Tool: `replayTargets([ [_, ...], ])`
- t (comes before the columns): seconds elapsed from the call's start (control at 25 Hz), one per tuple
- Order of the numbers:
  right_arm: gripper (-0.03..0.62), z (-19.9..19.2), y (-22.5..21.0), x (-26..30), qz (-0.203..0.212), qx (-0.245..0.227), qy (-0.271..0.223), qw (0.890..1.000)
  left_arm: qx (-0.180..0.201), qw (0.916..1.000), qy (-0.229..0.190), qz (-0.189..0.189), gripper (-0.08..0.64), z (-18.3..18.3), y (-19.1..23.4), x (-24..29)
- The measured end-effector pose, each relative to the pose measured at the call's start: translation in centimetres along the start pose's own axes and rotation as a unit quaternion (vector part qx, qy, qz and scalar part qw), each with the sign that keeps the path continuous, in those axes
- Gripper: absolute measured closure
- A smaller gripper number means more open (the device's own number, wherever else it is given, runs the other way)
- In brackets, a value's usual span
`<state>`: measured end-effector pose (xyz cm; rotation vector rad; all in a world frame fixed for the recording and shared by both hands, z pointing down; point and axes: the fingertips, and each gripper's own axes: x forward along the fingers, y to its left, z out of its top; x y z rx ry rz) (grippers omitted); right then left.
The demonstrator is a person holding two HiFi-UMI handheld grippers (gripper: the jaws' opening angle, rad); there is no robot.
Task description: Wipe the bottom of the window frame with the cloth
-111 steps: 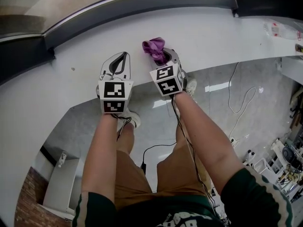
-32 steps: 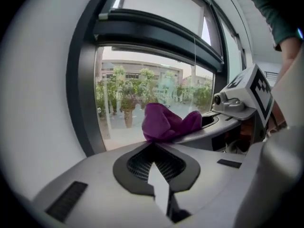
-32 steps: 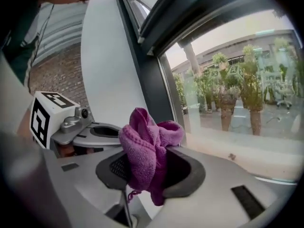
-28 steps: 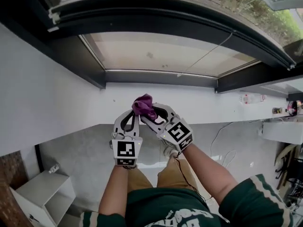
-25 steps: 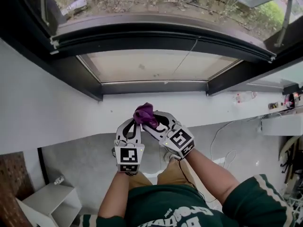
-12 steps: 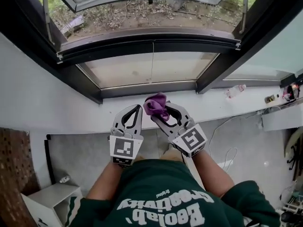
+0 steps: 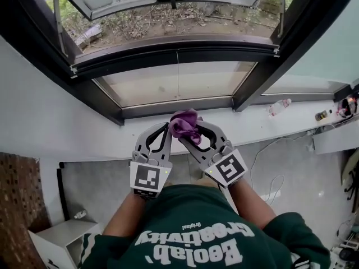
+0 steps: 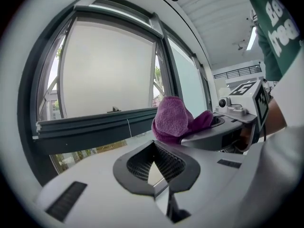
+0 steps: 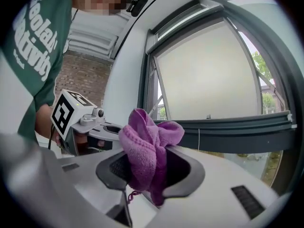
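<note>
Right tongs (image 7: 189, 132): clamped on the purple cloth (image 7: 185, 123) — the right gripper view shows it bunched between the pads, a loose thread dangling.
Left tongs (image 7: 163, 128): tips together, nothing between; the left gripper view puts the cloth just beyond them.
Head view only: both tongs sit just below the window frame's bottom rail (image 7: 179, 106), over the white sill (image 7: 84, 133) — 1 bottle (image 7: 279, 106) lies to my right.
Room: grey floor (image 7: 95, 178), brick wall (image 9: 88, 72).

Clear bottle (image 7: 279, 106), white shelf unit (image 7: 60, 241)

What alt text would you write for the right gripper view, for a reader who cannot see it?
The right gripper is shut on a bunched purple cloth, held up before a dark window frame. The left gripper shows beside it.
</note>
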<state>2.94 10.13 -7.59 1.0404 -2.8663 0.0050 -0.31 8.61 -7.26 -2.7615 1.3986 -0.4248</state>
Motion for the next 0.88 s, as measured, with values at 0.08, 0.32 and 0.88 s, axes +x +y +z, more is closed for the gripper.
replayTargets([
  [0.08, 0.425, 0.0, 0.0, 0.0, -0.002, 0.000, -0.003, 1.000, 0.002, 1.0000, -0.005, -0.001, 0.555, 0.2, -0.1, -0.1],
  [0.32, 0.425, 0.0, 0.0, 0.1, -0.006, -0.010, -0.001, 1.000, 0.001, 1.0000, -0.006, 0.005, 0.555, 0.0, 0.1, -0.8],
  [0.88, 0.425, 1.1, -0.4, -1.1, -0.023, -0.018, 0.001, 1.000, 0.016, 0.9997, -0.012, 0.012, 0.555, 1.0, 0.4, -0.8],
])
